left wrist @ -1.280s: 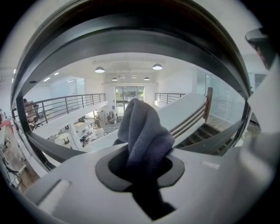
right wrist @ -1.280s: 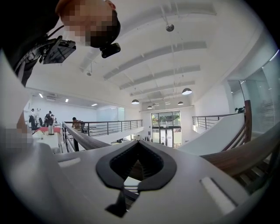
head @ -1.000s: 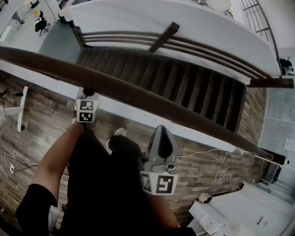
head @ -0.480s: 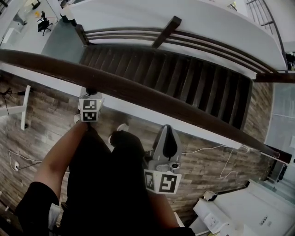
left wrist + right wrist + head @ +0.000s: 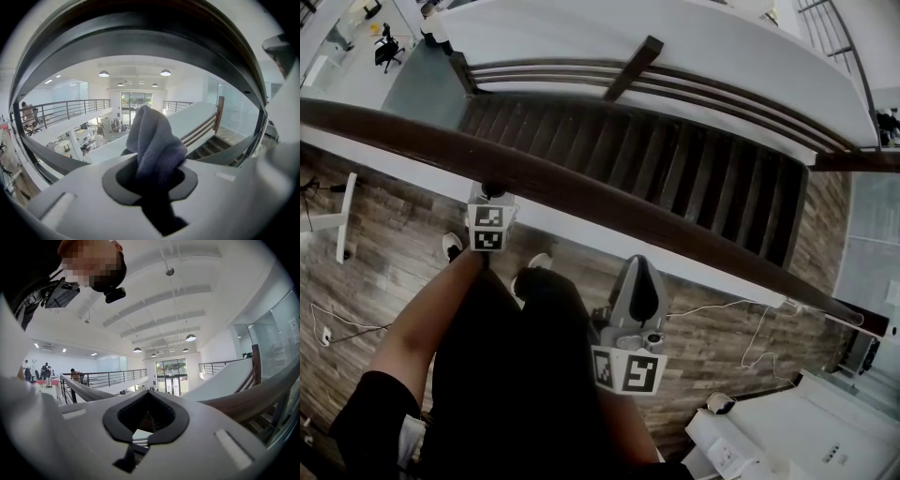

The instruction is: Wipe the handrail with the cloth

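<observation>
One grey cloth (image 5: 154, 140) pinched in left claw (image 5: 155, 185) at handrail (image 5: 581, 192); right claw (image 5: 140, 439) closed.

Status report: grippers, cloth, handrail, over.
Left gripper shut on cloth, up at the handrail's near side; contact unclear. Right gripper shut, empty, held short of the rail. Nothing seen lying on the rail.

Grey-blue cloth (image 5: 154, 140); dark brown handrail (image 5: 581, 195).

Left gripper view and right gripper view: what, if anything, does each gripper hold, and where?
The left gripper pinches a grey cloth at a bunched fold; its free end pokes out. The right gripper holds nothing.
</observation>
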`<move>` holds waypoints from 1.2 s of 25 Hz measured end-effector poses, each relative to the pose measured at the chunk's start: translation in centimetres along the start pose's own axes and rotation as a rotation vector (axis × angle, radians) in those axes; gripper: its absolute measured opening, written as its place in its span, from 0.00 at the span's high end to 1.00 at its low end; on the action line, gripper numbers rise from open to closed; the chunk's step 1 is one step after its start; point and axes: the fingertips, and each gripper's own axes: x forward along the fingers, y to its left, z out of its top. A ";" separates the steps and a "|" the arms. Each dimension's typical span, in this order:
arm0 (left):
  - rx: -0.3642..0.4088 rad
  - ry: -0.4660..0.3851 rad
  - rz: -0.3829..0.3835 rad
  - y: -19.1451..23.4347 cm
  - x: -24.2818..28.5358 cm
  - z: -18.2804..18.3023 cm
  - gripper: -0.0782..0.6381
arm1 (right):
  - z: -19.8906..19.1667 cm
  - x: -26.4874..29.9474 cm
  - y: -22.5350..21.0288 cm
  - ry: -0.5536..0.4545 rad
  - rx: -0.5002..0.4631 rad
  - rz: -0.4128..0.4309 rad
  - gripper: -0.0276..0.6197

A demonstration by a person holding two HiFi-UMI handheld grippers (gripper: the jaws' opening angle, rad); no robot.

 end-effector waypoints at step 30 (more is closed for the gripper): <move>0.064 0.023 -0.174 -12.7 0.2 -0.1 0.79 | 0.5 -2.3 -4.7 0.017 0.012 -0.067 0.95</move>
